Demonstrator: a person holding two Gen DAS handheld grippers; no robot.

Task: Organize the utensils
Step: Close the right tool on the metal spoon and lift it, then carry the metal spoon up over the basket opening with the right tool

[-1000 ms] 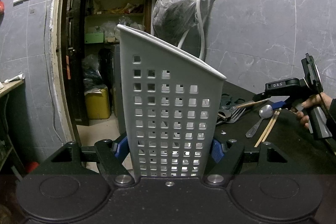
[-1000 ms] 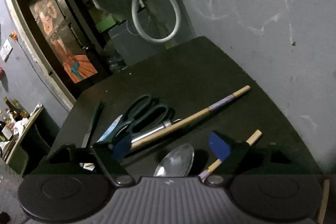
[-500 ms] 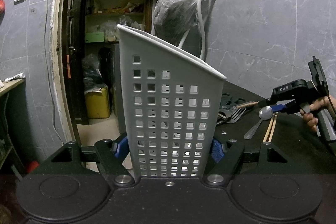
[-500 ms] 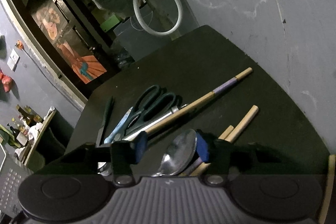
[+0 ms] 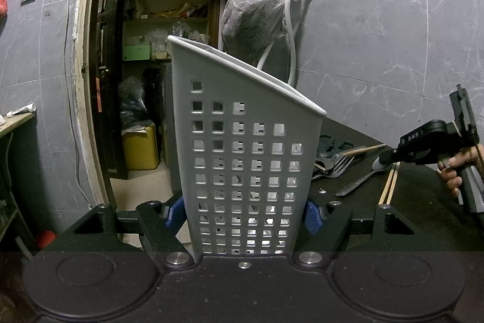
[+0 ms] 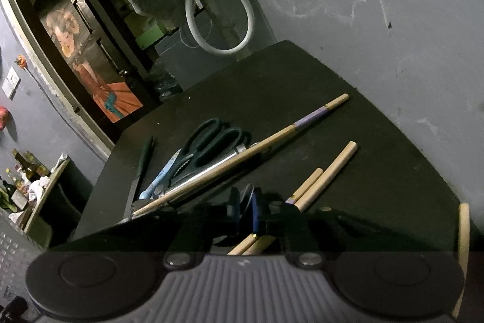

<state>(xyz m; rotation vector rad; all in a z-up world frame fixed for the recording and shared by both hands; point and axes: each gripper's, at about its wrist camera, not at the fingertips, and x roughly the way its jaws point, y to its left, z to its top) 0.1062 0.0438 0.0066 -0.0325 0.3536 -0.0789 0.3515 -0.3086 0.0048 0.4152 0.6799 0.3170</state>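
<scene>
On the dark desk, the right hand-held gripper is closing on the spoon; the left hand-held gripper clamps the basket. Next: lift the spoon into it.

Most of the spoon is hidden between the closing blue pads of the right gripper, which press on it; only a sliver of its bowl is seen. Beside the spoon, the near ends of two chopsticks are covered by the gripper body. The grey basket hides the scissors' blades behind it.
</scene>
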